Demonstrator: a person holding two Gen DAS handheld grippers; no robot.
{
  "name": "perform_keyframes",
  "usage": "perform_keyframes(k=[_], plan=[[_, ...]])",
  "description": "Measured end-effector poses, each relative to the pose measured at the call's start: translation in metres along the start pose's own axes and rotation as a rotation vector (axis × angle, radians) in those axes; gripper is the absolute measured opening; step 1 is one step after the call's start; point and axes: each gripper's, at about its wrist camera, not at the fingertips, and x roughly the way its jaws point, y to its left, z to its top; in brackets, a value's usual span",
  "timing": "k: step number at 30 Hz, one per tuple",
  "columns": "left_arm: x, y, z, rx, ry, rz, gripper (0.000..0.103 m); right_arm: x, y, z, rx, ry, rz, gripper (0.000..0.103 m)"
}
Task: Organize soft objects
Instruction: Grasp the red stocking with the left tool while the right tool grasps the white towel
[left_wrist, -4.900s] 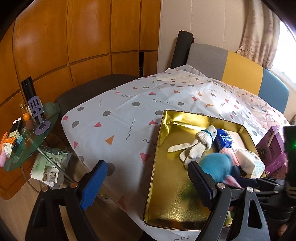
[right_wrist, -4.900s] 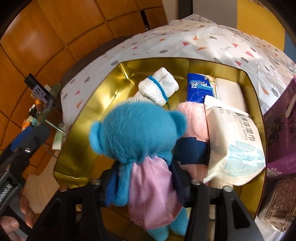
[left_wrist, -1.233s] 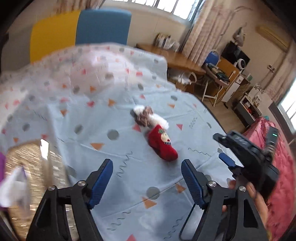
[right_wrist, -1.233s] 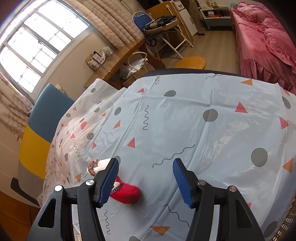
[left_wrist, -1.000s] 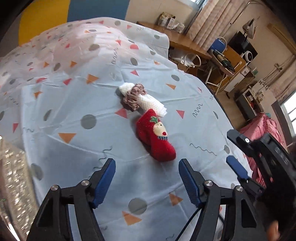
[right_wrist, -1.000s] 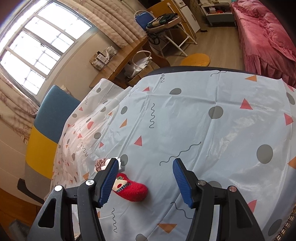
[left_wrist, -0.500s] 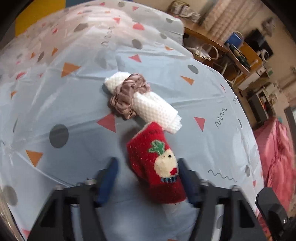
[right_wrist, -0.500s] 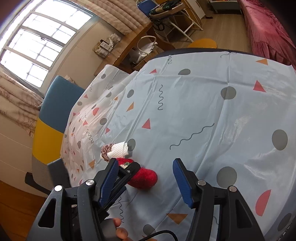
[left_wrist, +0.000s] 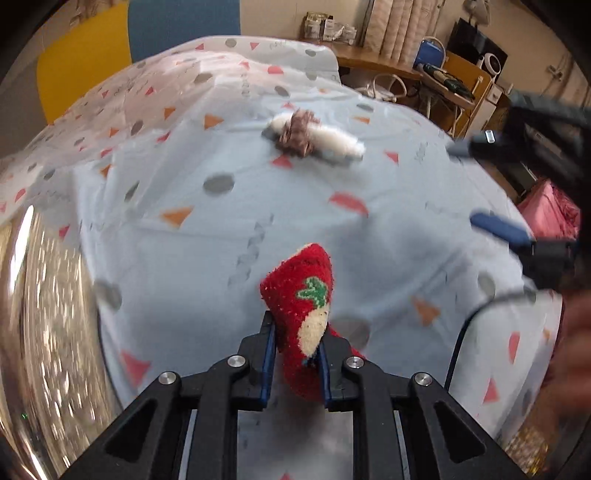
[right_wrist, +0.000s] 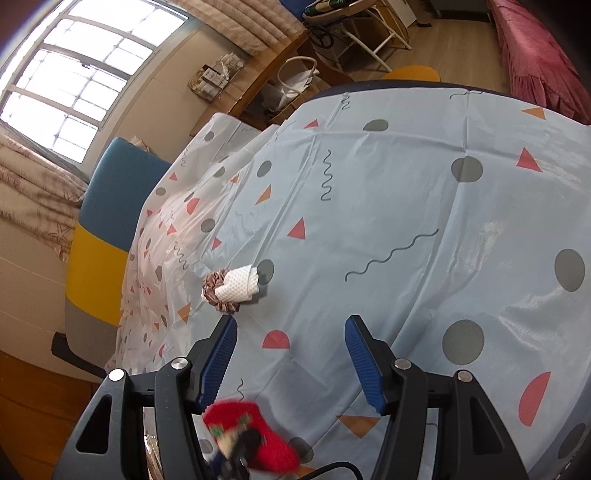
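Now: left gripper (left_wrist: 293, 356) clamps red sock (left_wrist: 303, 314) | right gripper (right_wrist: 290, 360) spread, empty

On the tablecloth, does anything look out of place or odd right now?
Nothing looks spilled or damaged. One soft item lies loose on the tablecloth: a white rolled cloth with a brown scrunchie around one end. The left gripper holds the red sock; the right gripper is open.
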Motion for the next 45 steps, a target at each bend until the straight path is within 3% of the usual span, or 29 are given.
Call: perform_keyframes(k=[7,10,14,19,26,27,28,29,34,39,42,45], plan=[[0.003,0.008,-0.022,0.029,-0.050,-0.031,0.022,0.016,0.030,-0.011,-0.170,0.100,-0.009,0.062],[0.005,0.016,-0.021,-0.001,-0.050,-0.080,0.022,0.033,0.065,-0.014,-0.388,0.179,-0.040,0.062],[0.004,0.019,-0.021,-0.012,-0.062,-0.103,0.022,0.064,0.114,-0.010,-0.765,0.191,-0.113,0.062],[0.004,0.022,-0.022,-0.026,-0.077,-0.133,0.023,0.119,0.142,-0.002,-1.023,0.236,-0.230,0.062],[0.003,0.026,-0.027,-0.040,-0.101,-0.157,0.025,0.169,0.143,0.007,-1.048,0.296,-0.278,0.062],[0.003,0.026,-0.028,-0.040,-0.105,-0.158,0.025,0.172,0.142,0.005,-1.044,0.297,-0.286,0.058],[0.003,0.027,-0.029,-0.042,-0.109,-0.161,0.025,0.172,0.140,0.003,-1.033,0.308,-0.264,0.038],[0.003,0.027,-0.030,-0.044,-0.111,-0.162,0.025,0.171,0.139,0.001,-1.025,0.305,-0.260,0.037],[0.002,0.025,-0.032,-0.038,-0.124,-0.155,0.025,0.132,0.127,-0.018,-1.004,0.267,-0.234,0.031],[0.001,0.024,-0.035,-0.042,-0.132,-0.145,0.025,0.087,0.092,-0.040,-0.841,0.360,-0.154,0.032],[-0.001,0.020,-0.035,-0.035,-0.117,-0.129,0.024,0.079,0.069,-0.062,-0.812,0.405,-0.183,0.032],[-0.005,0.018,-0.031,-0.047,-0.081,-0.102,0.021,0.080,0.064,-0.068,-0.818,0.393,-0.195,0.033]])
